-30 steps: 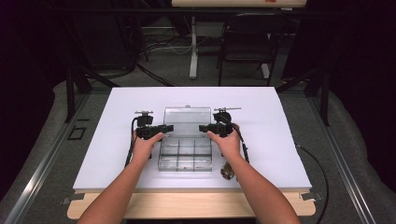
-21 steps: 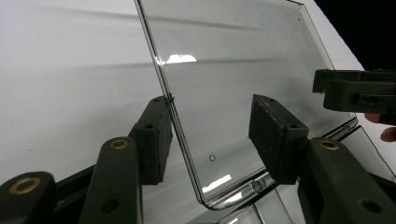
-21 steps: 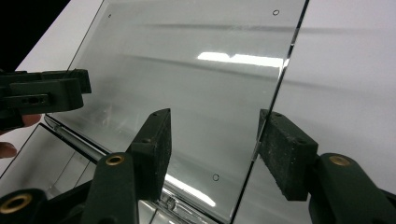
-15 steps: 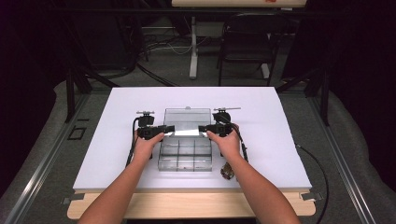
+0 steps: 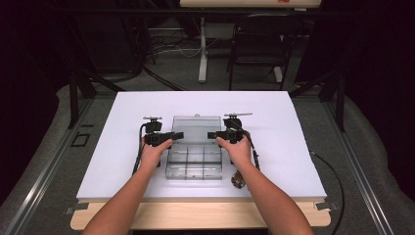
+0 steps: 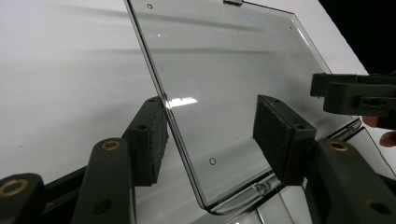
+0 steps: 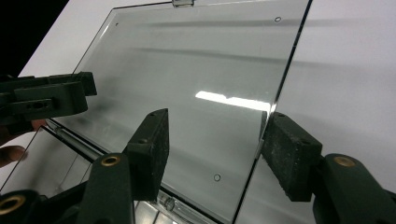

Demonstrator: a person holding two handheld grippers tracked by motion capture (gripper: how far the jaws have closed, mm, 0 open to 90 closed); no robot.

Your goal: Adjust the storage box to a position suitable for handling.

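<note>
Now my left gripper (image 6: pixel 210 135) and right gripper (image 7: pixel 215 149), jaws just opened, straddle the lid (image 5: pixel 196 129) edges unpressed; beyond, it lies flat behind the box (image 5: pixel 193 161). Stiff, slick, light plastic: I'd pinch edges near the hinge.

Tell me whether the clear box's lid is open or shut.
Open. The lid lies swung back flat on the table behind the box, whose compartments show uncovered from above.
</note>
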